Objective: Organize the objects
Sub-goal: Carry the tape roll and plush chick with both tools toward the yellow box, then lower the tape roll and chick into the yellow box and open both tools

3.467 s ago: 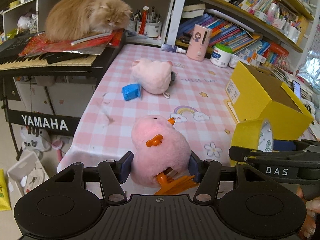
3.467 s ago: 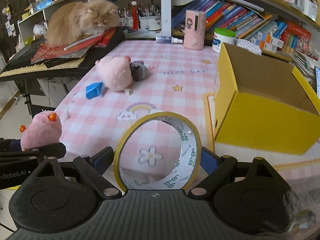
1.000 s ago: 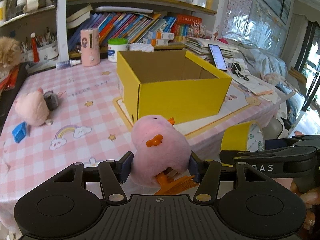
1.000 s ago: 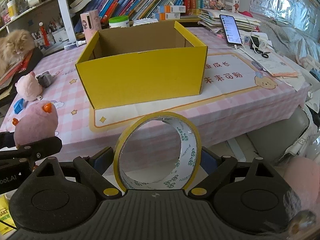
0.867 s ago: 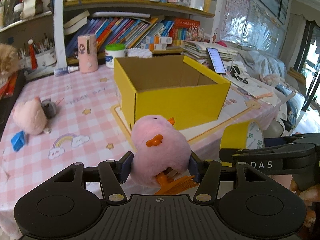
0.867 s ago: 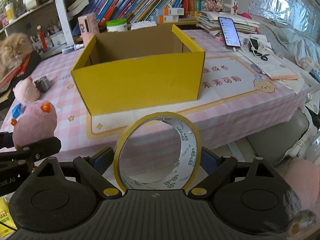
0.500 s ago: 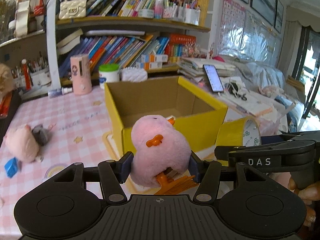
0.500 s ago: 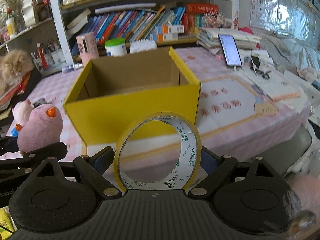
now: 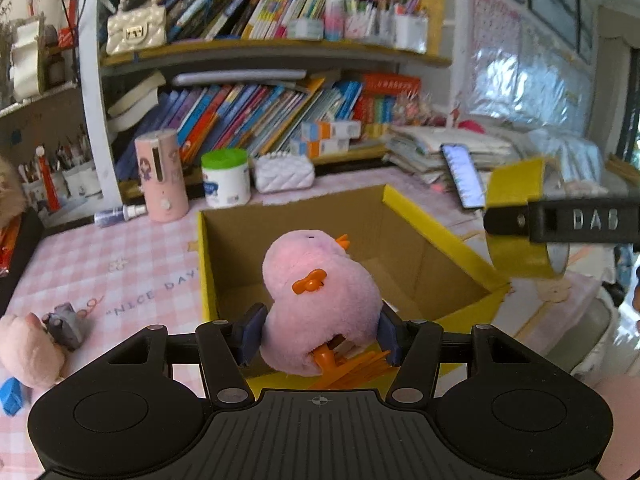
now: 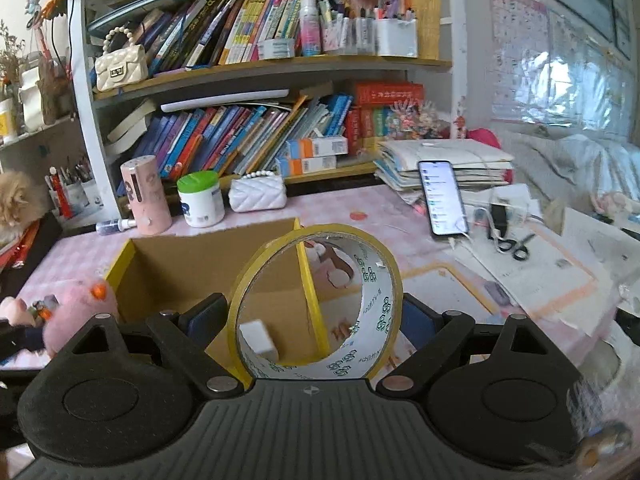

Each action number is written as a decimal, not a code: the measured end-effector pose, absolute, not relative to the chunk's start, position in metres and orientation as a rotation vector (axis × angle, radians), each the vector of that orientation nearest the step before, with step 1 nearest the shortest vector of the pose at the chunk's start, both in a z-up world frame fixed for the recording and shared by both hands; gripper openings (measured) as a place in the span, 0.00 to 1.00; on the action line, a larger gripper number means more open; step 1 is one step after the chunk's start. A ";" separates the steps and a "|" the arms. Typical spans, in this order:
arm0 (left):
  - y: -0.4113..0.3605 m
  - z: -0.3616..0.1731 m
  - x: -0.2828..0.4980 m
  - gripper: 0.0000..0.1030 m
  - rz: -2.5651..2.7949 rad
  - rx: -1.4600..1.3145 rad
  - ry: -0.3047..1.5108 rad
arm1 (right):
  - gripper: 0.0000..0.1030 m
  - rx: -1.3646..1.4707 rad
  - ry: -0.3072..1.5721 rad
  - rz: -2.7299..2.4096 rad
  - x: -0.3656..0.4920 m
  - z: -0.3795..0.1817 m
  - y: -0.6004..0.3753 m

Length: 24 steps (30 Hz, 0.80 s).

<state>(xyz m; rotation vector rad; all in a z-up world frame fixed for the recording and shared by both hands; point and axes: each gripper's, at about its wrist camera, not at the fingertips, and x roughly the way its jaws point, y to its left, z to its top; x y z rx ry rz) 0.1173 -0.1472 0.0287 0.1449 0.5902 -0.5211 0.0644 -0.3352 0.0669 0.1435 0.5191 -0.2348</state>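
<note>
My left gripper [image 9: 320, 336] is shut on a pink plush duck [image 9: 320, 304] with an orange beak and feet, held over the near wall of the open yellow cardboard box [image 9: 436, 224]. My right gripper [image 10: 314, 320] is shut on a yellow tape roll [image 10: 372, 280], upright, over the box's right wall [image 10: 308, 280]. A small white block [image 10: 258, 338] lies on the box floor. In the left wrist view the tape roll [image 9: 516, 188] and the right gripper's finger [image 9: 560, 222] hang at the right. The duck [image 10: 76, 312] shows at the left of the right wrist view.
A second pink plush [image 9: 24, 348] with a grey toy [image 9: 64, 324] and a blue block [image 9: 10, 394] lie on the pink checked tablecloth [image 9: 100, 268] at left. A pink canister [image 9: 162, 174], white jar [image 9: 226, 178], phone [image 10: 442, 202], scissors [image 10: 512, 246] and bookshelves stand behind the box.
Both grippers have moved forward and up toward the yellow box, which now lies directly below them. The duck and the tape roll stay gripped as before.
</note>
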 end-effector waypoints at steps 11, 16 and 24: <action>-0.178 0.007 0.143 0.57 -0.466 0.213 0.651 | 0.87 0.089 0.606 -0.057 0.147 0.048 -0.333; -0.182 0.004 0.147 0.63 -0.445 0.214 0.653 | 0.87 0.033 0.712 0.034 0.181 0.028 -0.320; -0.178 0.002 0.149 0.77 -0.395 0.200 0.656 | 0.88 -0.017 0.857 0.123 0.209 0.004 -0.307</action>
